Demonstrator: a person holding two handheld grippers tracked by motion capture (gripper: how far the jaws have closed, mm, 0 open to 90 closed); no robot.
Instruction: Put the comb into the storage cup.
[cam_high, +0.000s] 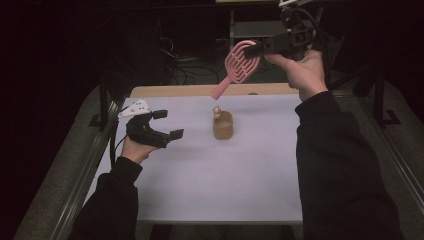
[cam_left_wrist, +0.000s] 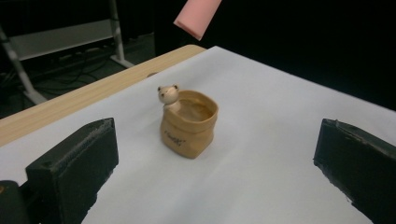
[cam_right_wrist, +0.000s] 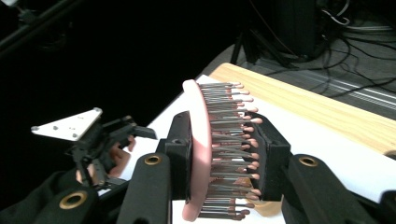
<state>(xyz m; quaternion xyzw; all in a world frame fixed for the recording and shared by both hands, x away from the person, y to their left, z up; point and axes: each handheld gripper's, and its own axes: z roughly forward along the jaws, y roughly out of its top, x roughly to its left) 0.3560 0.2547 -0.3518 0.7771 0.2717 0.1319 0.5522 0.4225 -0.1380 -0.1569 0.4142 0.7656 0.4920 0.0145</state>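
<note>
White paper covers the table (cam_high: 200, 190), a strip of bare wood showing along its far edge against a dark background. Nearest, at lower left of the high view, the left gripper (cam_high: 168, 124) rests low over the sheet, jaws spread wide with nothing between them. At frame centre, well apart from it, stands a small tan sack-shaped pot (cam_high: 223, 125) with a little animal figure at its rim; the left gripper view shows this pot (cam_left_wrist: 189, 123) upright between the parted jaws, untouched. Farthest, at upper right, the right gripper (cam_high: 261, 48) is raised above the table's far edge, clamped on the head of a pink hairbrush (cam_high: 239, 65), handle slanting down-left. The right gripper view shows the hairbrush (cam_right_wrist: 198, 154) pinched, back against one pad, bristle tips against the other.
</note>
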